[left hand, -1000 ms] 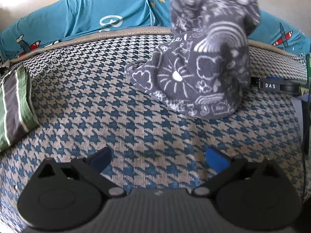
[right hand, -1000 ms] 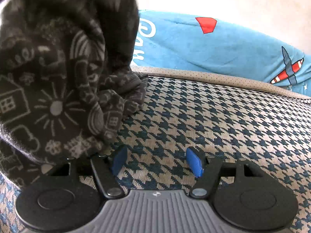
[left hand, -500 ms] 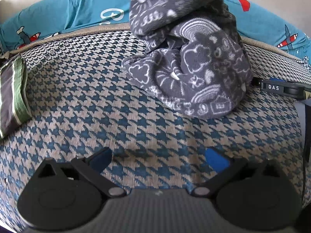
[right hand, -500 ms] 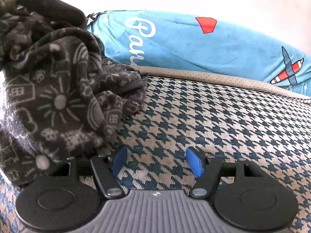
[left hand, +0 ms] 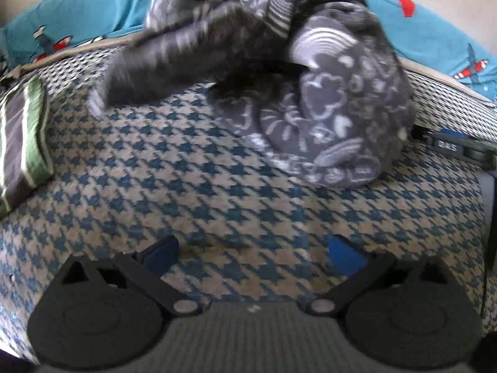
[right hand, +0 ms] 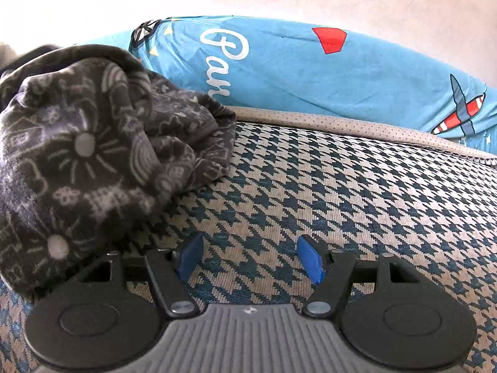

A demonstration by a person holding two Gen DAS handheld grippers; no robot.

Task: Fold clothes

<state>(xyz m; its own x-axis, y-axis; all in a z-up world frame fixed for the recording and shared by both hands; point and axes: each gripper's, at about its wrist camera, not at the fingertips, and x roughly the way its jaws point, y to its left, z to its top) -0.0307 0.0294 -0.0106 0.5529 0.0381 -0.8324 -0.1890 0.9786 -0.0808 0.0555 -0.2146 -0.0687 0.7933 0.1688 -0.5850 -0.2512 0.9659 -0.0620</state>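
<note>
A dark grey fleece garment (left hand: 326,105) with white doodle prints lies crumpled on the houndstooth bed cover (left hand: 217,205); its upper part is motion-blurred. My left gripper (left hand: 253,253) stands open over bare cover, well short of the garment. In the right wrist view the same garment (right hand: 87,155) is heaped at the left, its lower edge close to the left finger (right hand: 189,256). My right gripper (right hand: 250,258) is open with only the cover between its blue pads.
A folded green-and-grey striped cloth (left hand: 21,146) lies at the left edge of the bed. A blue printed pillow (right hand: 310,68) runs along the back by the wall. A black strap with white letters (left hand: 450,147) lies at the right.
The garment, hanging in the air a second ago, has dropped onto the bed and slumped into a heap, one part swinging left. Both grippers stayed open and nearly still.
</note>
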